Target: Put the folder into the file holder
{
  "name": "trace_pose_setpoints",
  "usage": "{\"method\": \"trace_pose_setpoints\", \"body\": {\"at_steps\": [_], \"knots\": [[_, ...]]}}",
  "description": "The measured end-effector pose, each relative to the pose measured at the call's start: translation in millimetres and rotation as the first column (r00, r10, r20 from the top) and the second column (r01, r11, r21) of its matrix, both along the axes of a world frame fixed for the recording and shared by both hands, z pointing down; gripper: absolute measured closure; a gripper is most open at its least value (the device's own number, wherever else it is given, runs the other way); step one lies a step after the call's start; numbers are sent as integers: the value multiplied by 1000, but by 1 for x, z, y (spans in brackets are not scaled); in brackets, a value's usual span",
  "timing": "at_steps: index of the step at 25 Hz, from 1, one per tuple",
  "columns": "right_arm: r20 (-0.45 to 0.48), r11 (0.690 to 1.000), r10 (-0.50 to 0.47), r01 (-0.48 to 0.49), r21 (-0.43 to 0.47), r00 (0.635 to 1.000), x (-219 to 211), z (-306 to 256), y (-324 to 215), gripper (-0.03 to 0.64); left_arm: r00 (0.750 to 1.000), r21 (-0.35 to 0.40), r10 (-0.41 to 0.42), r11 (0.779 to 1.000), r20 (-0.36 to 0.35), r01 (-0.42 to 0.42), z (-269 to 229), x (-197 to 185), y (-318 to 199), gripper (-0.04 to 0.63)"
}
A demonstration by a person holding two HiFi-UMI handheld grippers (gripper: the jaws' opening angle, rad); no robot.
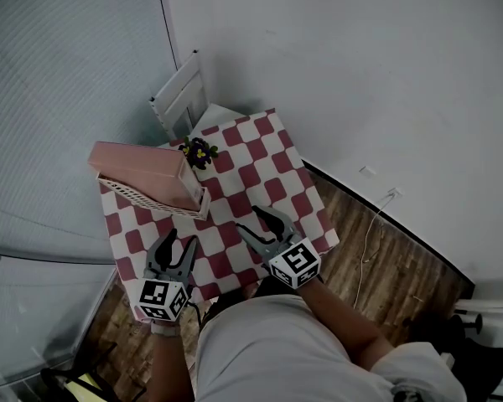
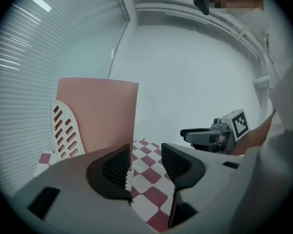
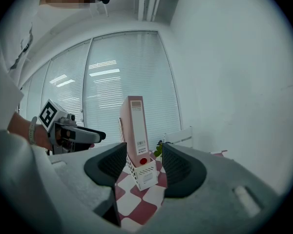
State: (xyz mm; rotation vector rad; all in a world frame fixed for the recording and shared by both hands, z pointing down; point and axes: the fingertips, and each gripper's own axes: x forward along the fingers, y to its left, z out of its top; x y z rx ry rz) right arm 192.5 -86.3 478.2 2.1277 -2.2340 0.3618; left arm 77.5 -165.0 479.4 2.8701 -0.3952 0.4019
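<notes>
The folder [image 1: 138, 167] stands in the file holder [image 1: 155, 199]. The left claw [image 1: 180, 243] and right claw [image 1: 251, 220] hover near the holder, released and empty. Best draw them clear without nudging it.

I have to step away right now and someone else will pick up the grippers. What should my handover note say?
Left gripper: jaws apart, nothing between them, hovering at the near edge of the checkered table.
Right gripper: jaws apart and empty, over the table's near side, pointing at the folder from a distance.
Things: the pink folder stands upright inside the white file holder at the table's far left. A small potted plant sits just beside it.
Done: the folder is in the holder.
Left: nothing that shows. Neither gripper touches anything.
</notes>
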Motion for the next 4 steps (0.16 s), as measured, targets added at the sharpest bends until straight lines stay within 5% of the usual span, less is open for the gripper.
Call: {"method": "trace_pose_setpoints", "body": {"at_steps": [4], "knots": [[1, 1000, -7, 7, -1, 1000, -5, 1, -3, 387, 1000, -6, -6, 1000, 5, 6, 4, -5, -1, 413]]}}
